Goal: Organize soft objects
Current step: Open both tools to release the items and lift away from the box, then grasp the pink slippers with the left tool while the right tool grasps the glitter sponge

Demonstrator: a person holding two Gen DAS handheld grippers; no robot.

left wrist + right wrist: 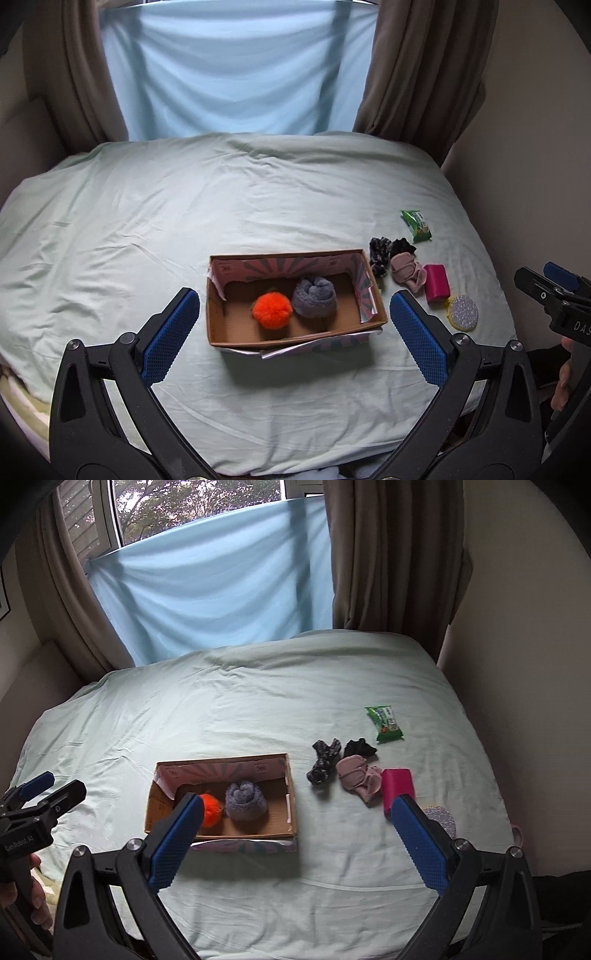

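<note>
On the pale green bedsheet, the open brown cardboard box already holds a fuzzy orange pom-pom and a rolled grey fleece bundle; both the left gripper and right gripper hover released and empty. The dusty-pink knitted sock beside the box looks the likely next pick: approach from above and pinch its thick middle. Only the right wrist view shows the window's trees.

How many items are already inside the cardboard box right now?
2. An orange pom-pom lies near the middle of the cardboard box floor, and a grey rolled sock sits just right of it, touching. Nothing else shows, though the near wall hides a strip of floor.
</note>
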